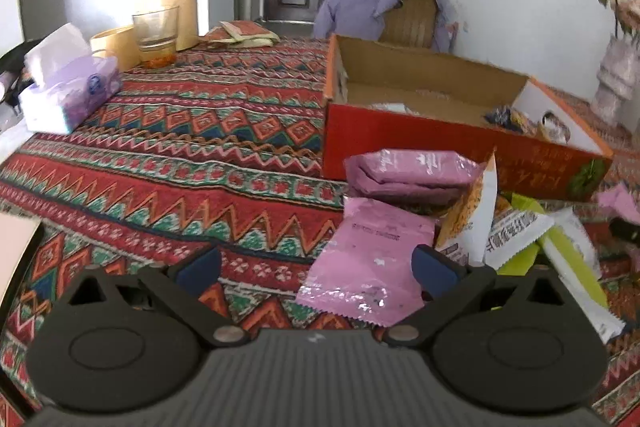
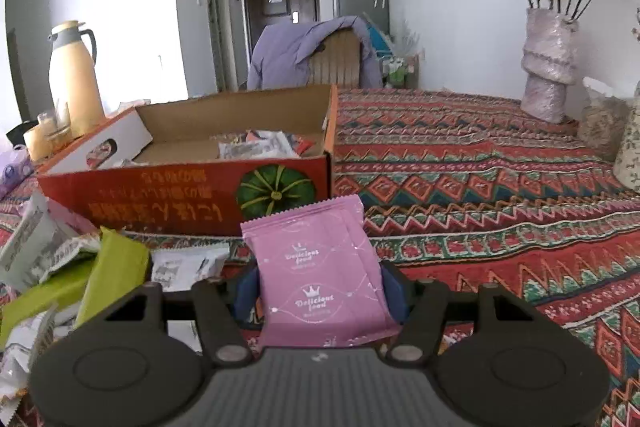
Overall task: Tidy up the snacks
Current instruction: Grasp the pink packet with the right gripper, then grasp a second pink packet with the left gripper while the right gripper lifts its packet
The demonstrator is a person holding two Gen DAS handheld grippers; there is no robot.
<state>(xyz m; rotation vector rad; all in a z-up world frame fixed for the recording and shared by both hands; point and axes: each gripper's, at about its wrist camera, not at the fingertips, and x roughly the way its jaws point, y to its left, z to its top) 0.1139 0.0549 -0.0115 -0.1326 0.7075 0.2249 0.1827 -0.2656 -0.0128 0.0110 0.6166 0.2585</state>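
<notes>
the right gripper (image 2: 320, 291) has its jaws closed narrow on a pink snack packet (image 2: 320, 267), which stands upright between them with its top edge leaning a little to the right. just ahead of the jaws stands the red cardboard box (image 2: 160, 195), open on top, with a few packets already lying inside. so the step in hand seems to be the carrying of this packet to the box.

the left gripper (image 1: 316, 267) has its jaws wide and holds nothing; another pink packet (image 1: 368, 259) lies flat on the patterned counter (image 1: 180, 163) partly between them, nearer the right jaw. to the right of these jaws is the loose pile of snacks (image 1: 516, 235).

i think the next move asks to lift the held packet over the near wall of the box, then to open the jaws above the box floor.
</notes>
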